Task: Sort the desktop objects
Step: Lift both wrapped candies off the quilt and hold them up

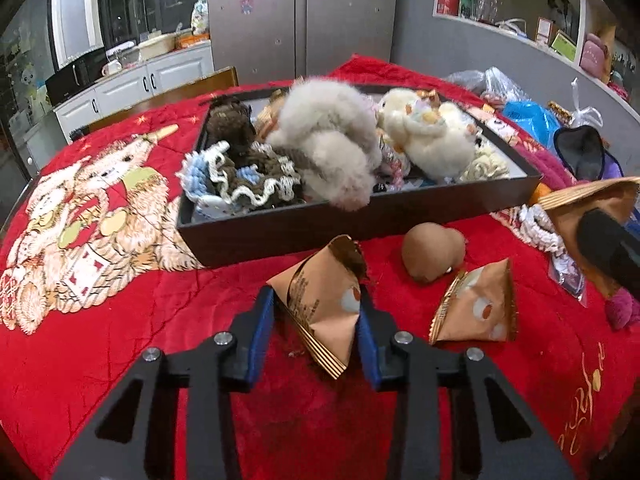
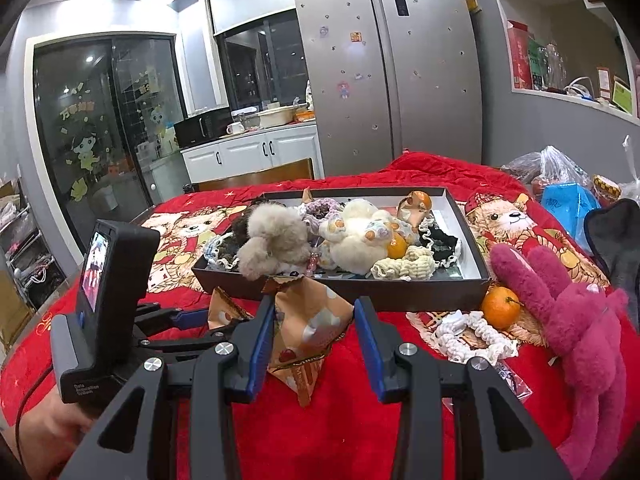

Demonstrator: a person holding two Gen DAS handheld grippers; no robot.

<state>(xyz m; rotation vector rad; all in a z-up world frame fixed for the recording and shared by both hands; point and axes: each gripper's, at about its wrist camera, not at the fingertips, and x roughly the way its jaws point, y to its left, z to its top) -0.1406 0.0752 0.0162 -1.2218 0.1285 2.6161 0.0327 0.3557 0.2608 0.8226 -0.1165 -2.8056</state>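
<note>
Lower centre of the left wrist view: left gripper pinches left packet, both blue pads against its sides, bottom edge apparently on the red cloth just in front of the box.

- Handling, my read: foil pyramid pouch, light, crinkly, air-filled, slick skin. Will dent and may squirt out under a hard squeeze. Take it across the belly or by the ribbed seam, light force.
- Right of it, on the cloth: brown lump, then spare packet, both loose. Only this view shows them.
- Far right edge: right gripper's finger and its pouch, partly cut off.

Right wrist view, left to right:
- Lower left: a hand on the left tool; its jaws and pouch mostly hidden behind the camera block.
- Centre: right gripper clamped on right packet, which looks to be held off the cloth, near the box's front wall.
- Right: scrunchie, orange, pink plush. These are barely visible in the left view.
- Box contents read better here: plush toys, scrunchies, a second orange.
</note>
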